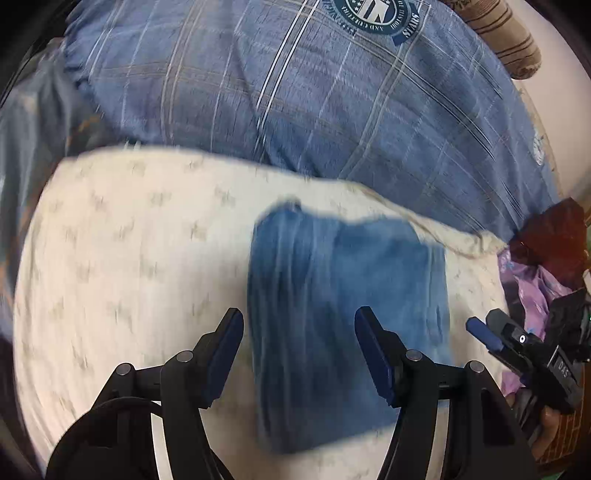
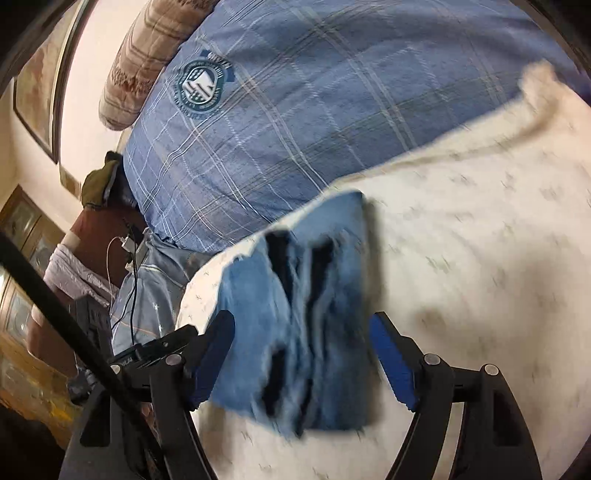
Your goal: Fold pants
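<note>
Because they are soft, floppy cloth, the folded blue denim pants (image 1: 343,314) lie mid-frame on the cream patterned bedsheet (image 1: 129,258).
The left gripper (image 1: 299,332) and the right gripper (image 2: 301,332) are both wide and hold nothing; grab the thick folded edge.

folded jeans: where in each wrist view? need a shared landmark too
Left wrist: folded jeans lie centre-right on the cream sheet, reaching down between the open tongs.
Right wrist: folded jeans lie centre, stacked edges showing, between the open tongs.
Shared landmark: round crest on the blue plaid bedding.
</note>
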`<act>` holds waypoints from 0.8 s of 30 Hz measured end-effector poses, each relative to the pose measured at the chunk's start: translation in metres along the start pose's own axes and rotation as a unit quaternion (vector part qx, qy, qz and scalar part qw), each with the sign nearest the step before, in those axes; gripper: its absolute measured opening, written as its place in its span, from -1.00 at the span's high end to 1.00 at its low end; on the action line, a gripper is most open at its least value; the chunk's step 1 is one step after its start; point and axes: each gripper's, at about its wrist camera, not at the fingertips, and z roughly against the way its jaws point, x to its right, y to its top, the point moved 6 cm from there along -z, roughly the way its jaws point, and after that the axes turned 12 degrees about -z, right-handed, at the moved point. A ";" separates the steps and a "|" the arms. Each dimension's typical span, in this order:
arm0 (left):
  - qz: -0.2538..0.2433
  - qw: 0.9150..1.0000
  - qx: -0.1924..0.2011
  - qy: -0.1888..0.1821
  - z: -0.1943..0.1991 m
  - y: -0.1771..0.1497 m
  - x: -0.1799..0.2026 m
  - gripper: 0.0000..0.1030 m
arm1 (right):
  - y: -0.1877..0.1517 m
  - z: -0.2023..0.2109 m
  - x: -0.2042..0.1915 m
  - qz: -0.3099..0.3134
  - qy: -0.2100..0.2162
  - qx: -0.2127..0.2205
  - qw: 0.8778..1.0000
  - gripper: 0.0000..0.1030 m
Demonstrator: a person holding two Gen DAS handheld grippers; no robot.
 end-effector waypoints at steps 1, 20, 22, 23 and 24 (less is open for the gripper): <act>0.000 1.000 -0.003 0.005 -0.006 0.011 -0.002 -0.29 | 0.008 -0.009 -0.003 0.010 -0.007 -0.004 1.000 -0.50; 0.042 0.993 0.041 -0.102 -0.044 0.035 -0.017 0.74 | 0.027 -0.073 -0.001 0.070 -0.045 -0.048 0.995 0.39; 0.039 0.995 0.022 -0.085 -0.060 0.029 -0.023 0.69 | 0.029 -0.085 0.015 0.048 -0.042 -0.066 0.996 0.31; 0.038 0.996 0.018 -0.074 -0.063 0.027 -0.025 0.63 | 0.029 -0.089 0.021 0.040 -0.040 -0.072 0.996 0.18; 0.040 0.997 0.017 -0.068 -0.063 0.026 -0.026 0.59 | 0.029 -0.090 0.028 0.025 -0.029 -0.072 0.997 0.10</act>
